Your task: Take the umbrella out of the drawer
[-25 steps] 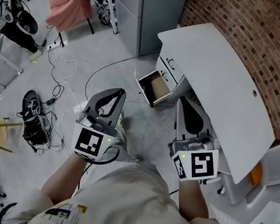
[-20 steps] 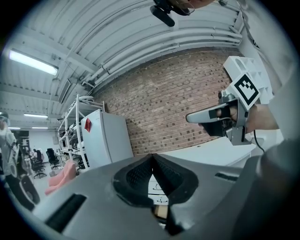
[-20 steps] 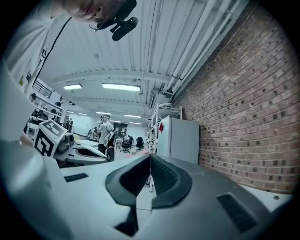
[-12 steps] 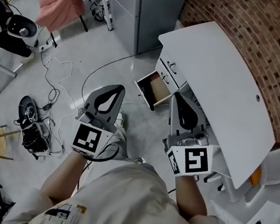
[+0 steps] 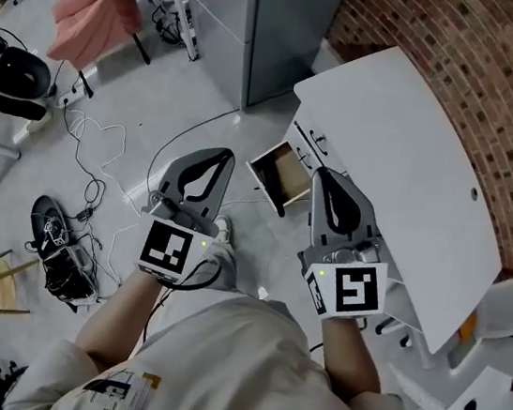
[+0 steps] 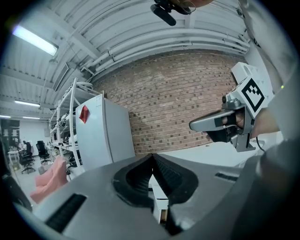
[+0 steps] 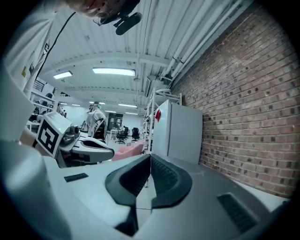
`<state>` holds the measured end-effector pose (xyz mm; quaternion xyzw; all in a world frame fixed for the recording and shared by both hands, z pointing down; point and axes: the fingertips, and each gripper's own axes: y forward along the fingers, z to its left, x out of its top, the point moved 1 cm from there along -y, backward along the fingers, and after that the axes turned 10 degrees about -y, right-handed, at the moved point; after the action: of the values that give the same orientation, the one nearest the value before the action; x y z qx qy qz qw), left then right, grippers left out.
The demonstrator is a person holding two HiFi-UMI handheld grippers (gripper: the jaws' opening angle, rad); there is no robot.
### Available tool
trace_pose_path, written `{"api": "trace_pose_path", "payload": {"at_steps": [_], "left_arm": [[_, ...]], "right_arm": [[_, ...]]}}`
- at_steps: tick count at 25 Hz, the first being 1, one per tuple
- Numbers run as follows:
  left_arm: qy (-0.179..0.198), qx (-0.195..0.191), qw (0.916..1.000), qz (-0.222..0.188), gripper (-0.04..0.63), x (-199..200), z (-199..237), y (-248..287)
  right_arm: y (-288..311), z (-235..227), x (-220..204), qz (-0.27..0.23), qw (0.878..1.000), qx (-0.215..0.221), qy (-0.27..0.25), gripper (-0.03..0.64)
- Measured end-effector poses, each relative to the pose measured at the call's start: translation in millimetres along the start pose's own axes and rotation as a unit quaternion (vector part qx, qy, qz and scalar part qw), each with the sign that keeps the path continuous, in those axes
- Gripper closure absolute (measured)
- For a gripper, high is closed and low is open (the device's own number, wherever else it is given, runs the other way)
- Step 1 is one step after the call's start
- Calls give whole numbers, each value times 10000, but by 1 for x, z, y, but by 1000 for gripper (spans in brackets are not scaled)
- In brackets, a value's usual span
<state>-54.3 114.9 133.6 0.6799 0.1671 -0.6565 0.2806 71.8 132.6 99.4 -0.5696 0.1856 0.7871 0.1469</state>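
White desk (image 5: 396, 153), its drawer (image 5: 283, 173) open.

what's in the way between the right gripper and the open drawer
Nothing visible. The right gripper, jaws shut and empty, sits right beside the pulled-out drawer of the white desk in the head view, with no object between them. The umbrella itself can't be made out inside the drawer.

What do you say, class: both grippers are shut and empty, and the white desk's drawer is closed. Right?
No. The head view shows the drawer of the white desk pulled open, not closed. The left gripper and right gripper are indeed shut and empty.
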Motion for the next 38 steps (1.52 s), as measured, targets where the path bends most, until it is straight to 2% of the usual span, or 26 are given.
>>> {"api": "trace_pose_path", "payload": {"at_steps": [6,9,16,23,29,38], "left_arm": [[-136,-193,9997,117,588,-3,56,38],[-270,-327,9991,33,588,-1,81,58],[-194,-582,9979,193,586,-11,123,97],[-288,-652,9963,471,586,-32,122,131],[-379,-417,9962,667,588,-54,119,163],[-424,-246,9926,1112,588,-123,125,207]], "right_arm": [[62,-7,-9,320,9995,-77,25,609],[94,-9,-17,495,9987,-93,29,609],[146,-12,-35,860,9962,-152,-67,609],[160,-30,-74,1237,9923,-41,36,609],[171,-50,-120,1564,9869,346,177,607],[201,-45,-211,2103,9732,829,412,607]]}}
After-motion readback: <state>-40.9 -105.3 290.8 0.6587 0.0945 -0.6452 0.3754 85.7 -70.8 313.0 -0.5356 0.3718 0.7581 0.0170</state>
